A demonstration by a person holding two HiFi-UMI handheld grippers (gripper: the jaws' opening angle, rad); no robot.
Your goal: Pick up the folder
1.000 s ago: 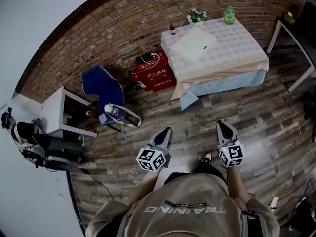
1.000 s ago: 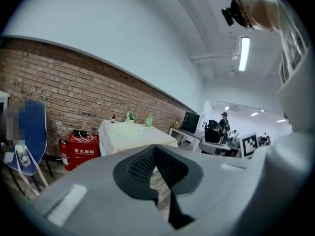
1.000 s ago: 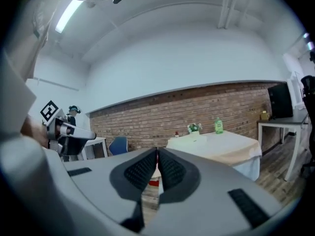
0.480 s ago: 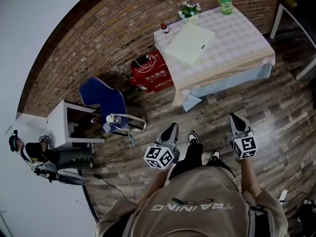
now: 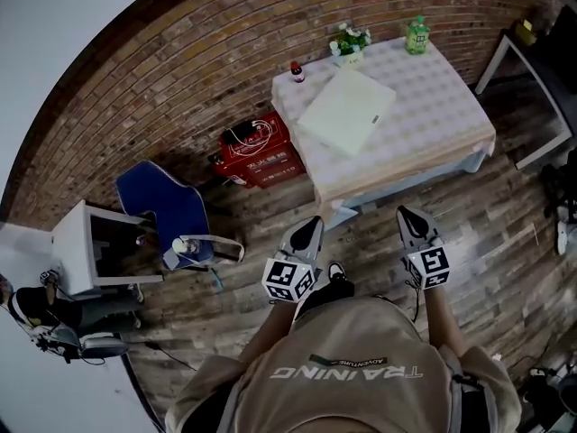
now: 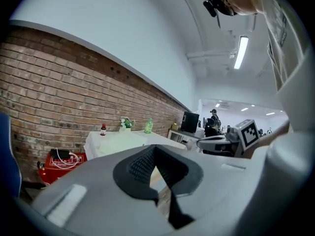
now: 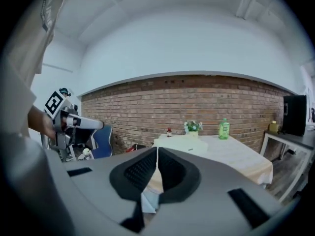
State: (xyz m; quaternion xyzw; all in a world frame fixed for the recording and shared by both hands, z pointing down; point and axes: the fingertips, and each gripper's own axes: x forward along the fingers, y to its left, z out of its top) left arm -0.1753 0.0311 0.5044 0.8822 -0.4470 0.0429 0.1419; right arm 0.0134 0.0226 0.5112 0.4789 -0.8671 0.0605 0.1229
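Though pale, flat rectangular folder (image 5: pixel 347 111)

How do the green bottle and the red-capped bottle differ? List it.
Colour: the green bottle is pale green; the red-capped bottle is dark with a red cap.
Size: the green bottle is bigger than the red-capped bottle.
Place: the green bottle stands right of the flowers, the red-capped bottle left of them.
Both stand upright at the table's wall edge.

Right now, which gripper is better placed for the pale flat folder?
Left, slightly: left gripper points closer to the pale flat folder than right gripper; both shut, short of the cloth-covered table.
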